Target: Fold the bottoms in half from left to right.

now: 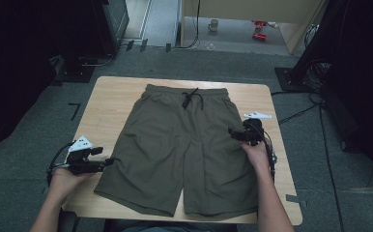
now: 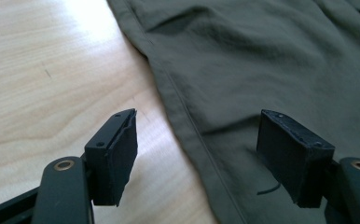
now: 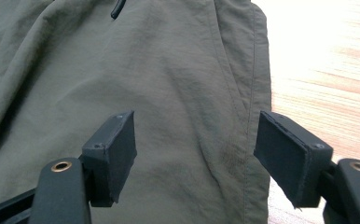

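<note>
One shorts point(image 1: 179, 150) hem beyond frame

Both forearms enter from the bottom of the high view. The left gripper point(image 1: 108, 161) sits at lower left, held level, pointing right toward frame centre, its 2 jaws wide apart and nothing between them. The right gripper point(image 1: 233, 133) sits right of centre, pointing left, jaws likewise spread and gripping nothing
</note>
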The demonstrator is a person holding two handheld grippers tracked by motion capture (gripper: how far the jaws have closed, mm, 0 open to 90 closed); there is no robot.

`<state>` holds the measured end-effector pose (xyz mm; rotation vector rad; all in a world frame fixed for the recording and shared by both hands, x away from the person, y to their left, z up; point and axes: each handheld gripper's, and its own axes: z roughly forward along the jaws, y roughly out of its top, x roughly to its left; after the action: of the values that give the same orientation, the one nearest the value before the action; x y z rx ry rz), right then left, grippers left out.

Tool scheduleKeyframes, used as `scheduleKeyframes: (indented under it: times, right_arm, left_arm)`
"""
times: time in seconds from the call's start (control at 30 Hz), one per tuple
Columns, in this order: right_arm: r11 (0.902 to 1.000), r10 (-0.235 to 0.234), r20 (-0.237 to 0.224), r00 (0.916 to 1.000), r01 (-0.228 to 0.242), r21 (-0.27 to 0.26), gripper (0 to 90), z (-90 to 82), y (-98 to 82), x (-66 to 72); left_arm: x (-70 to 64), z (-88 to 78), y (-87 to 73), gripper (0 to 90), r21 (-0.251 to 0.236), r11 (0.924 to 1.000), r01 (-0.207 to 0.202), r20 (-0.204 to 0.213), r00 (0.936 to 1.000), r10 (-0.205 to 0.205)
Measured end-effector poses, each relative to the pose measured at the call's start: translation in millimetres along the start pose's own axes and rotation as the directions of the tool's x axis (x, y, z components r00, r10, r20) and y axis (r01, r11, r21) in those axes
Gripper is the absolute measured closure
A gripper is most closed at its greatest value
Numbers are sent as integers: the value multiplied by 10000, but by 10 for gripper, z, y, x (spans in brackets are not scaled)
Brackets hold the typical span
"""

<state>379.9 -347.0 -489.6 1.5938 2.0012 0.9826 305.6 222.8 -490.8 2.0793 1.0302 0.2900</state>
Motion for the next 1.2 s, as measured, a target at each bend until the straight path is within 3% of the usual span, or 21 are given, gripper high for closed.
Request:
scheduleKeyframes:
  times: [0.43,0.67,0.9,1.0,1.2]
  right_arm:
    - [9999,-157,-141,9998,157,-38,308,16,3,37]
    - [9998,-132,-458,9989,124,-176,316,49,39,81]
    - [9991,-403,-685,9968,392,-176,314,97,113,205]
    - [9988,-477,-787,9958,467,-142,319,116,134,241]
    - [9929,-1183,-1136,9865,1190,-4,331,187,266,521]
  left_arm:
    - [-158,-20,-173,347,631,9968,-486,279,9985,469]
    - [-249,18,-232,361,880,9894,-1152,386,9929,1122]
    - [-320,36,-277,340,732,9835,-1652,16,9862,1656]
    - [-324,35,-288,332,658,9848,-1608,-12,9869,1612]
    - [-334,17,-310,416,478,9880,-1470,-111,9890,1477]
